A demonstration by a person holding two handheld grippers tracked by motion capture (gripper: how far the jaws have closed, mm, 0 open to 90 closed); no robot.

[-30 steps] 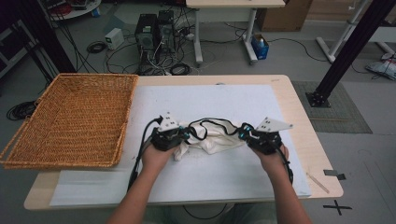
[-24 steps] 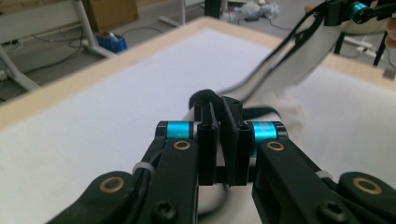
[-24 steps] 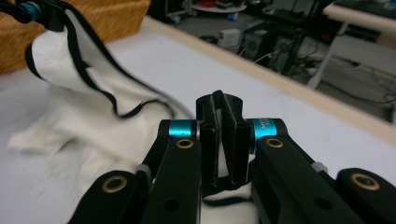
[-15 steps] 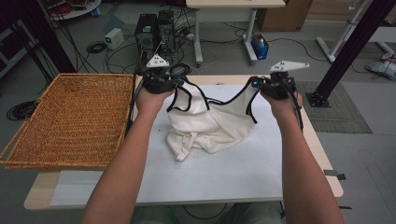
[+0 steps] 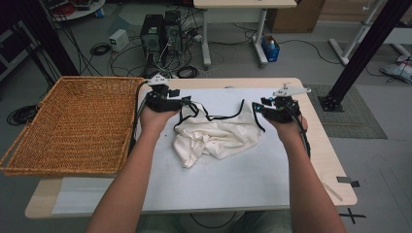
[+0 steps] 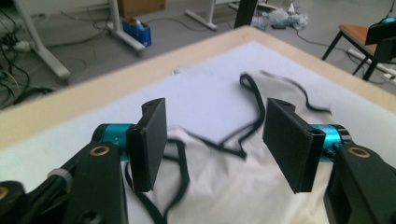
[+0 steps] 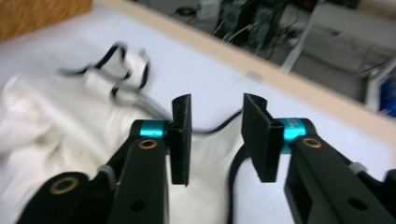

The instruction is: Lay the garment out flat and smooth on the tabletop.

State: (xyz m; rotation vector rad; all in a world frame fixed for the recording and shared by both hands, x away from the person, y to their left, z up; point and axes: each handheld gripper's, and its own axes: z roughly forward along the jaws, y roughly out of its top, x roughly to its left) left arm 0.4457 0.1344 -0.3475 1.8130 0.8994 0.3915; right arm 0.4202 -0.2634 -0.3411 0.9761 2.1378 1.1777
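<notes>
Overhead, the white top (image 5: pixel 216 136) lies crumpled near the counter's (image 5: pixel 243 189) far edge, just released between left gripper (image 5: pixel 187 101) and right gripper (image 5: pixel 257 108). Each gripper view shows jaws just parted, empty. Next: regrip and fold, probably.

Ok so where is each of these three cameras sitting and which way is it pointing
High view: above the person's side, facing forward and down on the white-topped table; both forearms, left tongs and right tongs show.
Left gripper view: rides the left tongs, facing along its open jaws over the table's far edge.
Right gripper view: rides the right tongs, facing across the table, jaws apart.
All three share the crumpled white black-trimmed cloth top; the woven wicker basket shows in two.
</notes>
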